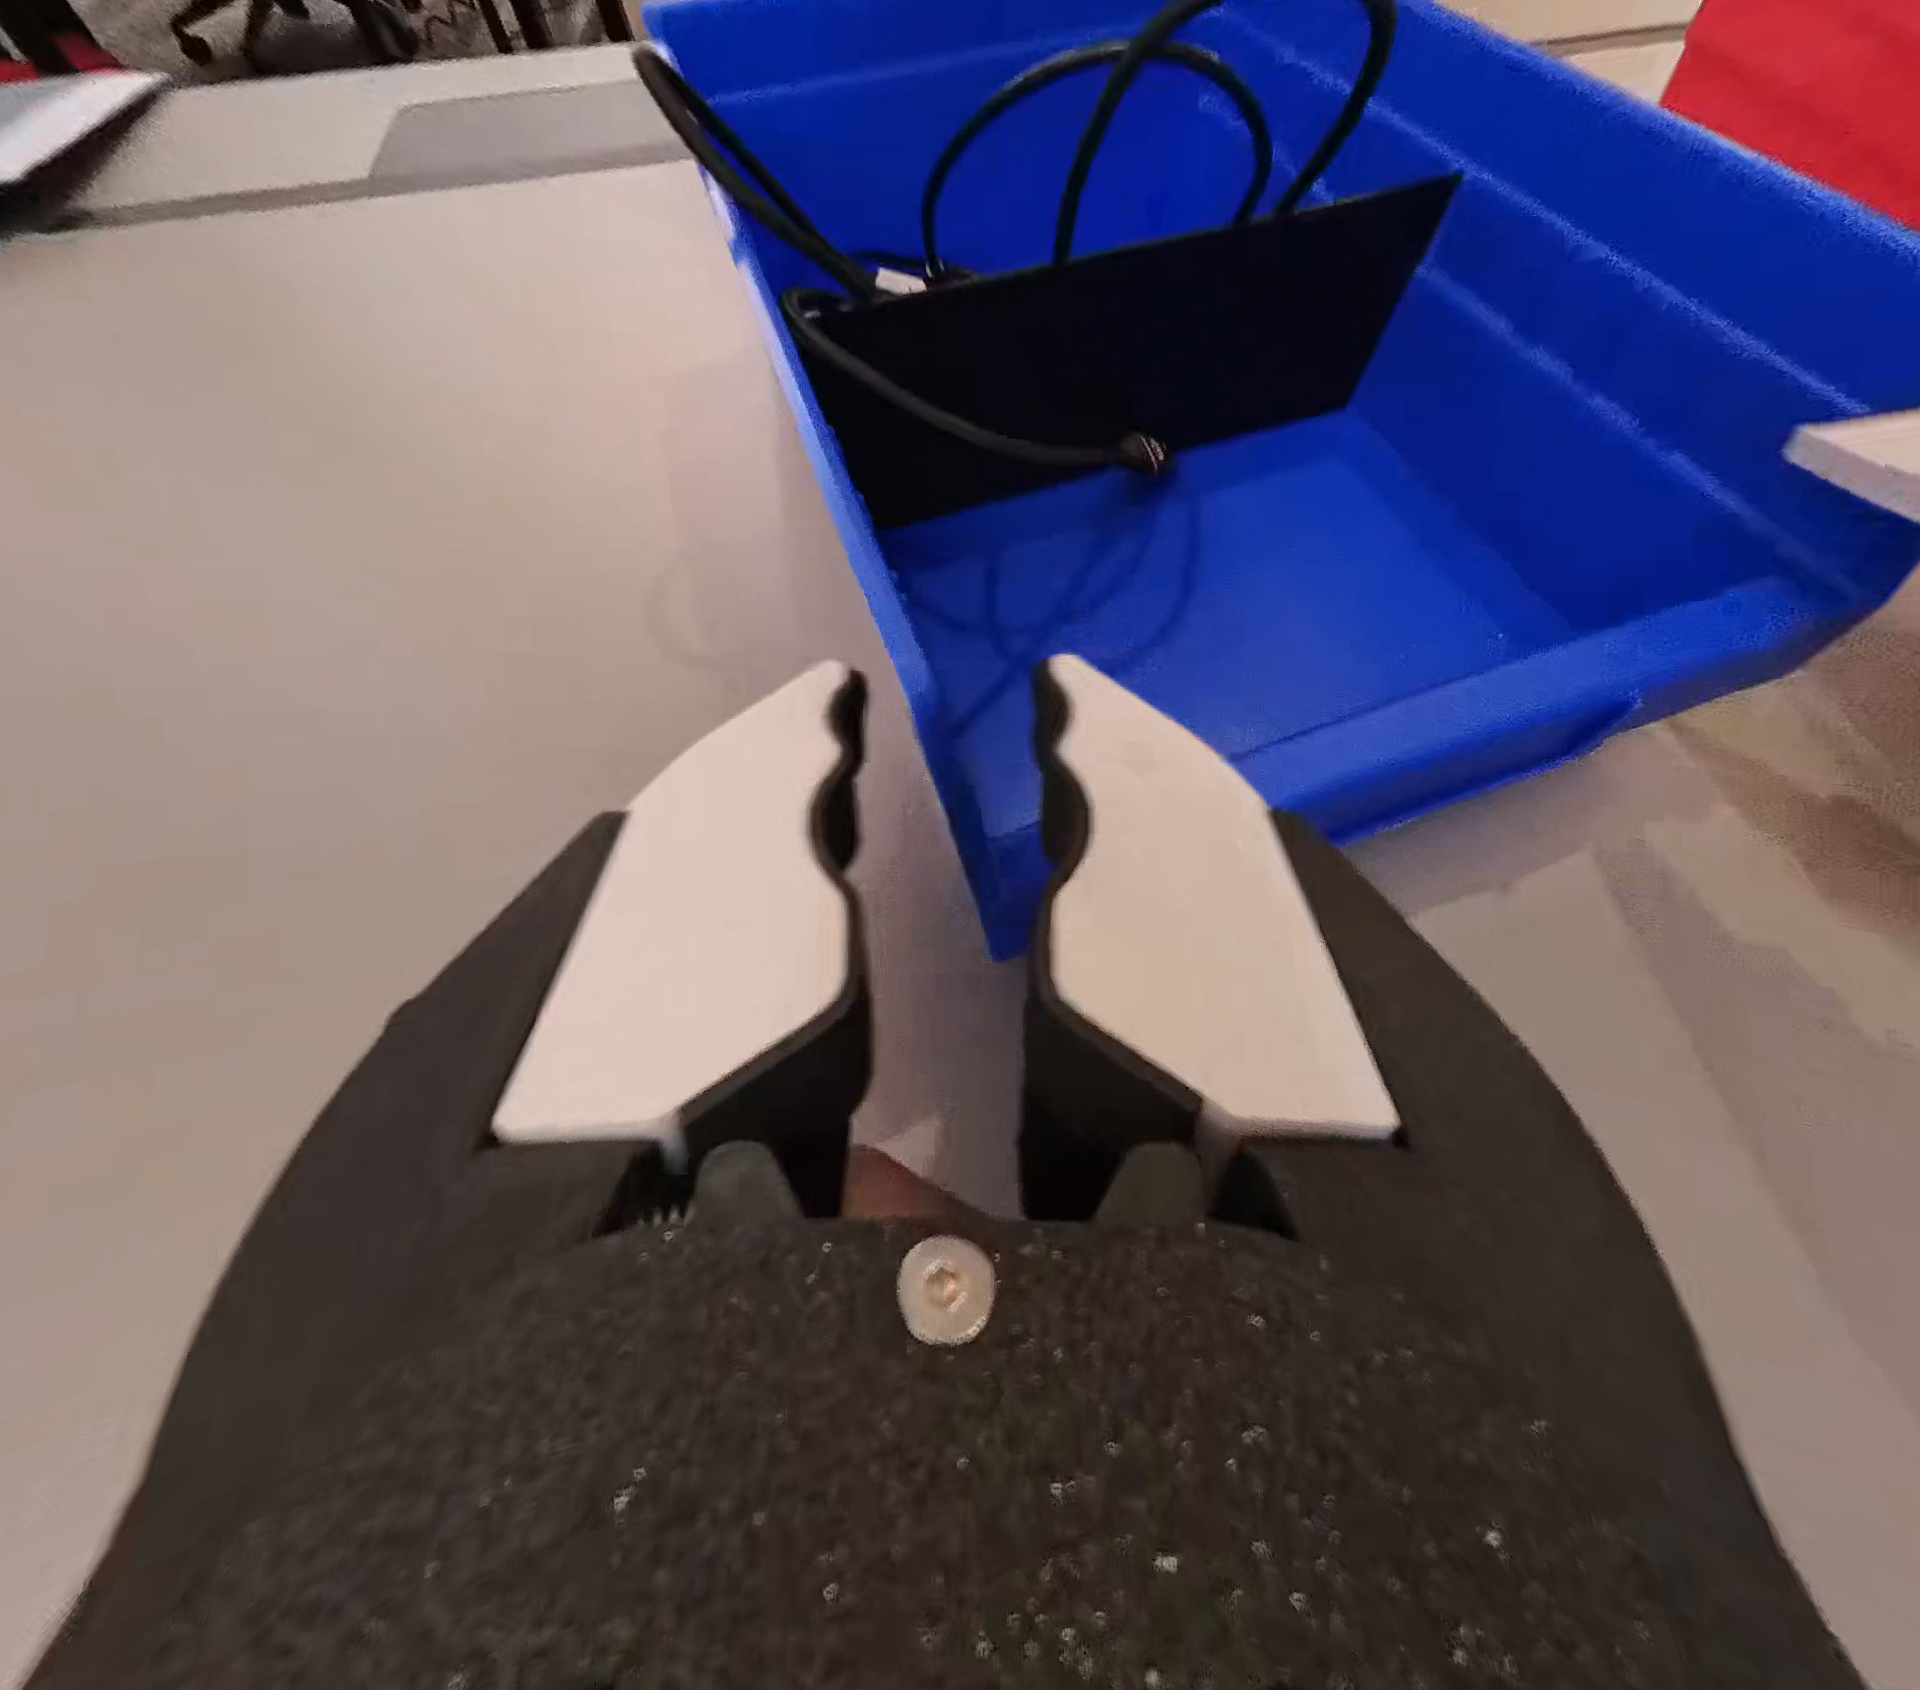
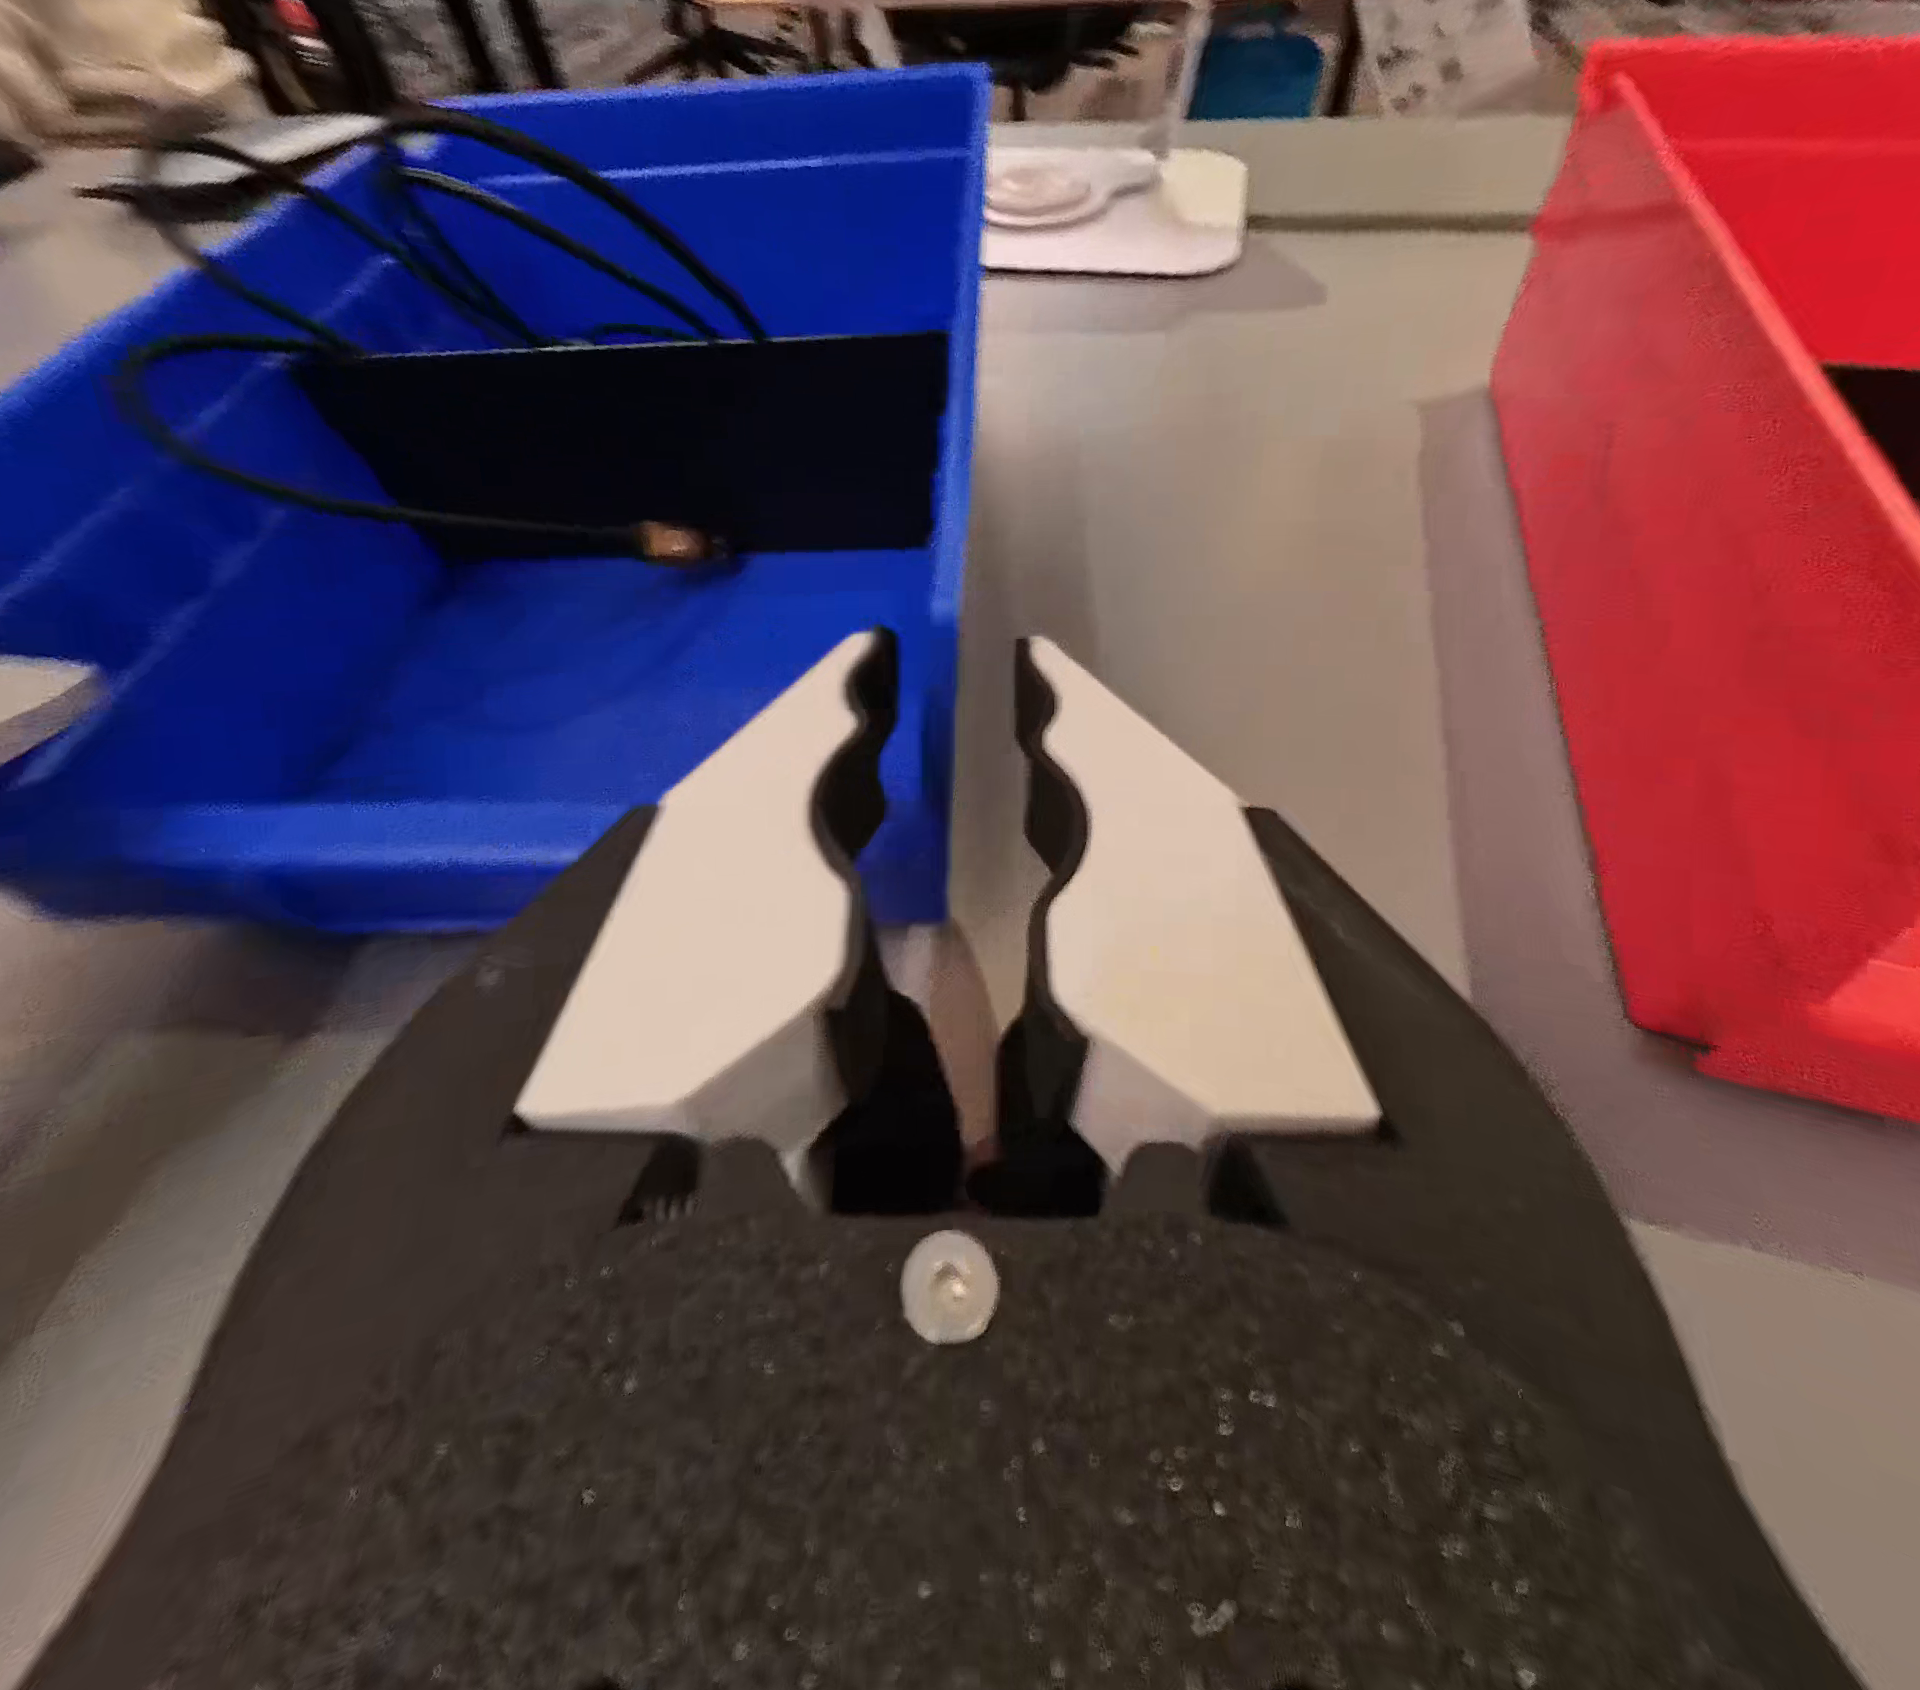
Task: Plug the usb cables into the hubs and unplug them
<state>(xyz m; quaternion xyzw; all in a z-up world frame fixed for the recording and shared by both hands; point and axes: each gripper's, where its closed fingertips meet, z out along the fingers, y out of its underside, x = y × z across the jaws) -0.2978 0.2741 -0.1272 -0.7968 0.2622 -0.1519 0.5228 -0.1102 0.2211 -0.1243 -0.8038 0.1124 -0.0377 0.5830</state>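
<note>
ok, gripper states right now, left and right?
Left gripper: open, empty, at the blue plastic bin's near corner.
Right gripper: open, empty, beside the same bin's side wall.

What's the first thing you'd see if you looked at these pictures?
A bright blue bin in the middle of the grey table, with a looping black cable behind its black divider. A red bin stands to its right. The left gripper and right gripper hover open, empty, near the blue bin's front corners.

blue bin [image 1: 1558,269], black cable [image 1: 1164,113], red bin [image 2: 1714,601]
</note>
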